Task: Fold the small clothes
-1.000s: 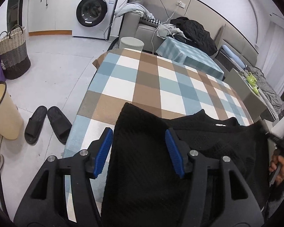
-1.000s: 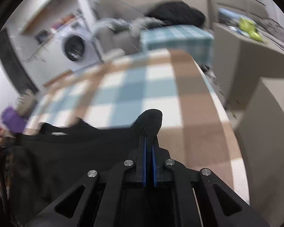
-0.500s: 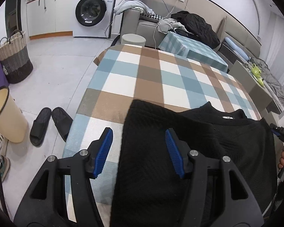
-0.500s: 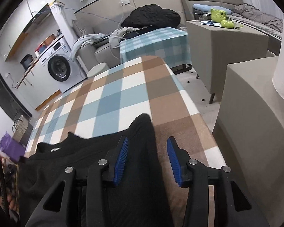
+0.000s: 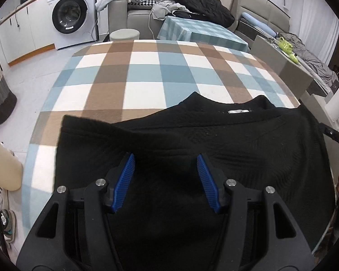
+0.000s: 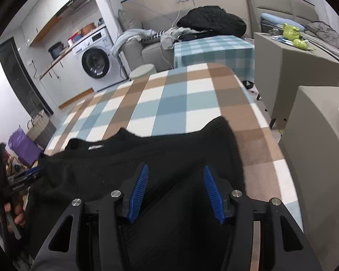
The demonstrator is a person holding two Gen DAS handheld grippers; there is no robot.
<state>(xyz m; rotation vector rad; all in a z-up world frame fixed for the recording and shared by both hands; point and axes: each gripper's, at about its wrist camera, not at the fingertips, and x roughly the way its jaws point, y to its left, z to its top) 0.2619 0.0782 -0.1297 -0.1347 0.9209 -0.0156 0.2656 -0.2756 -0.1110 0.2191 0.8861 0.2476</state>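
A black knit garment [image 5: 214, 140] lies flat on the near end of the checked table [image 5: 147, 67], its collar with a white label [image 5: 239, 111] towards the far side. My left gripper [image 5: 165, 158] hovers over the garment's left half. Its jaws are closing but stand apart, and its pads press on nothing. In the right wrist view the same garment [image 6: 169, 153] lies under my right gripper [image 6: 175, 168], whose jaws are opening with only flat cloth below them. A folded-in corner of the garment [image 6: 221, 124] lies just ahead of it.
A beige bin [image 5: 2, 164] stands on the floor at the table's left. Grey cabinets [image 6: 293, 72] stand close along the table's right side. Beyond the far end are a round stool [image 5: 124, 35], a washing machine [image 5: 72, 15] and a sofa piled with clothes [image 5: 201, 2].
My right gripper was shut on a corner of the garment, then let it go, opened and drew back. My left gripper slid right over the cloth and its jaws narrowed a little.
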